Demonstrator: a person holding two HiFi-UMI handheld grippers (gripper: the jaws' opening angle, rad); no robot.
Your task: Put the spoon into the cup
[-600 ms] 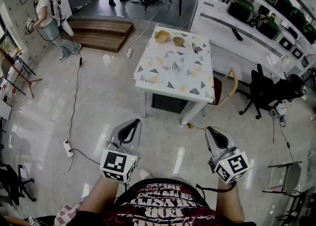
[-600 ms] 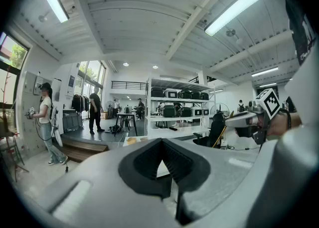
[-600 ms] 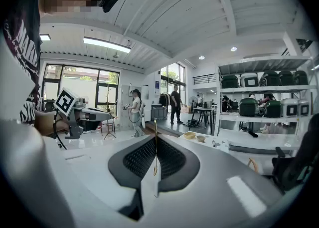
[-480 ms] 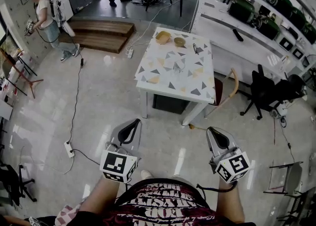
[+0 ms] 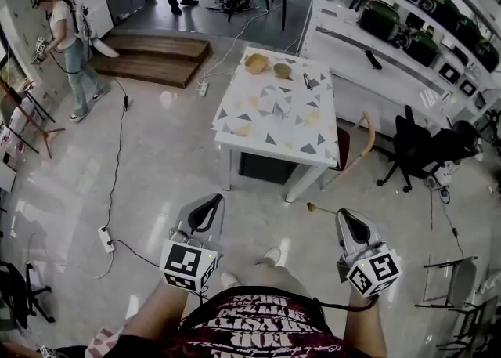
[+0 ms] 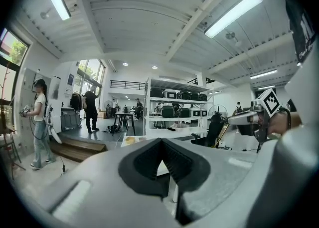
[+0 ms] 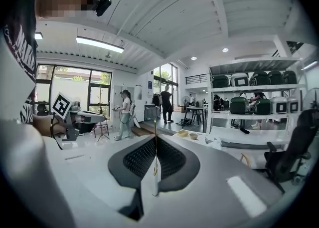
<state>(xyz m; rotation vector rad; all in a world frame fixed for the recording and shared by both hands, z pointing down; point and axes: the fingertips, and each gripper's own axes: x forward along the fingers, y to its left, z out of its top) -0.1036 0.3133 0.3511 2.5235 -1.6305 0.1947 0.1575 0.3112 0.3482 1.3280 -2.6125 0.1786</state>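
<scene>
My right gripper point(image 5: 345, 215) is shut on a thin golden spoon point(image 5: 321, 209), which sticks out to the left with its small bowl outermost. In the right gripper view the spoon's handle point(image 7: 155, 144) stands upright between the closed jaws of the right gripper point(image 7: 155, 141). My left gripper point(image 5: 212, 200) is shut with nothing in it, and its pads meet in the left gripper view point(image 6: 161, 147). Both grippers hang over the floor, well short of the patterned white table point(image 5: 235, 133). What looks like a clear cup point(image 5: 279, 103) stands mid-table.
Two tan bowls point(image 5: 256, 63) point(image 5: 282, 69) and a dark item point(image 5: 309, 79) sit at the table's far end. A wooden chair point(image 5: 362, 139) and a black office chair point(image 5: 413, 147) stand right of it. A power strip and cable point(image 5: 105, 237) lie left. A person point(image 5: 66, 43) stands far left.
The view has moved forward and the table sits slightly nearer. Both grippers have dropped lower in the head view, the right one still shut on the spoon.
</scene>
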